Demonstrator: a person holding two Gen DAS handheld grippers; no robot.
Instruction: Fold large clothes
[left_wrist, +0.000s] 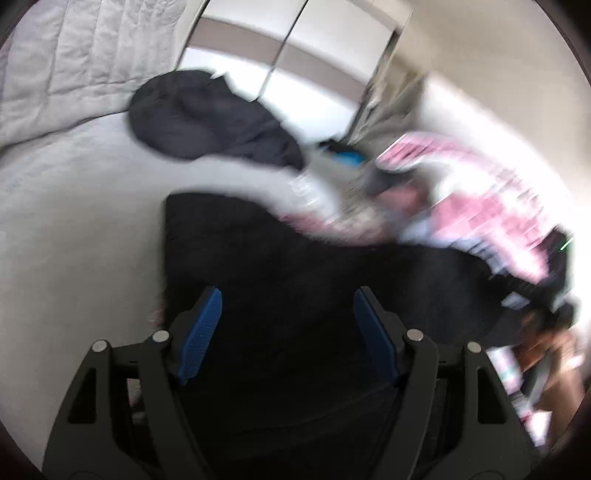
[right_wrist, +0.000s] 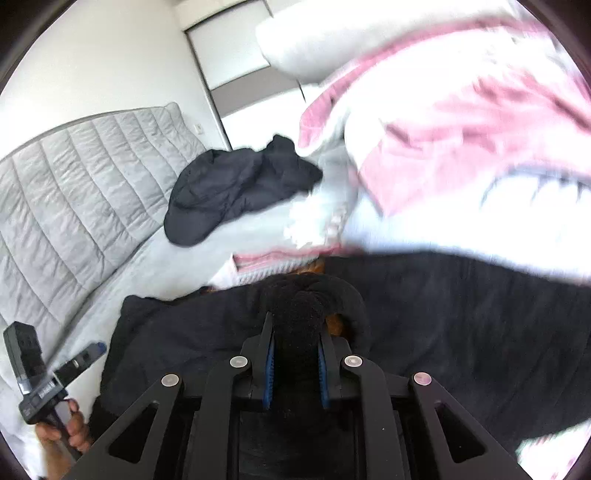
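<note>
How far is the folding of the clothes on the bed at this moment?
Early. Nothing looks folded yet. In hand: the right tool is shut on a bunched edge of the black garment spread on the bed; the left tool is open above the same cloth. Left to do: this garment, the crumpled dark jacket near the headboard, and the pink and white cloth, which is blurred.

- The big garment (right_wrist: 443, 314) spread on the bed is black.
- The bed (right_wrist: 177, 258) cover is pale grey.
- The padded headboard (right_wrist: 74, 184) is light grey, stitched in squares.
- The bundled jacket (right_wrist: 229, 192) near the head edge of the bed is dark, almost black.
- The checked cloth (right_wrist: 461, 129) is pink and white.
- The right tongs (right_wrist: 295, 369) are black with blue pads (right_wrist: 270, 373).
- The left tongs (left_wrist: 288, 332) match.
</note>
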